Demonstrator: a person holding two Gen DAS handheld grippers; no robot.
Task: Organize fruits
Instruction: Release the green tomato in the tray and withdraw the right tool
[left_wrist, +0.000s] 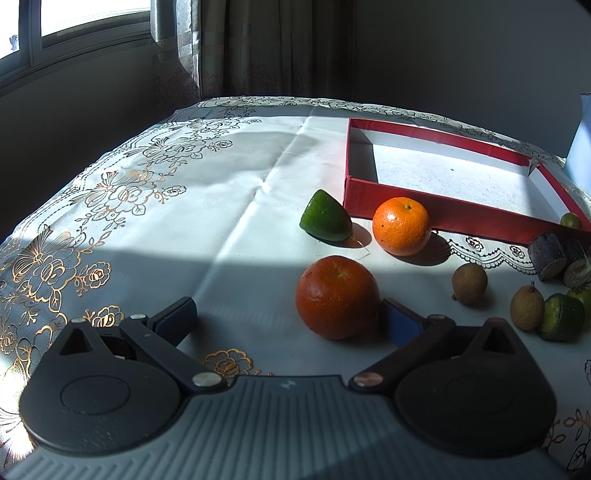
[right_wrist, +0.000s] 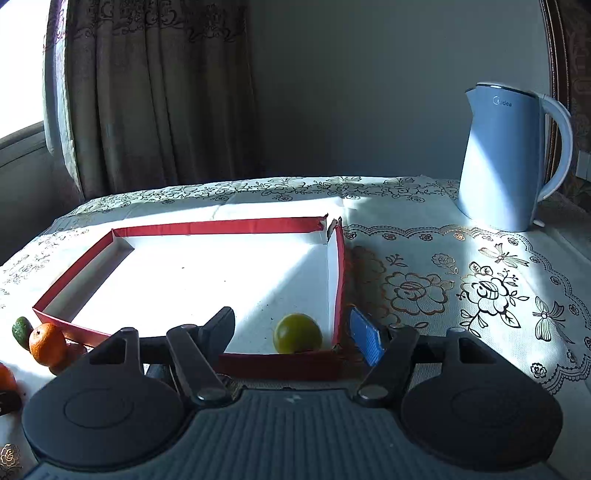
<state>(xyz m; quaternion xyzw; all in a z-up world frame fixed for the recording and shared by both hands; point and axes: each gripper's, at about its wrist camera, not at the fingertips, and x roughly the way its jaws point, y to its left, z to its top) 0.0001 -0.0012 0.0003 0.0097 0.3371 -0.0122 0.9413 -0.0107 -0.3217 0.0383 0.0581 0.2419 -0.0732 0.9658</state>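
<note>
Fruits: yellow-green fruit (right_wrist: 297, 333) in red tray (right_wrist: 207, 226), 5 o'clock corner; others scattered on desk (left_wrist: 236, 206). Right tongs (right_wrist: 291, 332) released, empty; left tongs (left_wrist: 286, 319) released beside orange (left_wrist: 337, 297). Risk: round fruit rolling if nudged.

Two oranges (left_wrist: 401, 226), two longans (left_wrist: 469, 283), three green fruits (left_wrist: 325, 216), one red tray (left_wrist: 436, 214).

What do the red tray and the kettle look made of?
Tray: likely cardboard, matte red outside, white inside; its far corner is torn open with thin, folded walls. Kettle: looks like smooth pale-blue plastic, satin sheen, moulded handle; a metal inner wall cannot be told.
</note>
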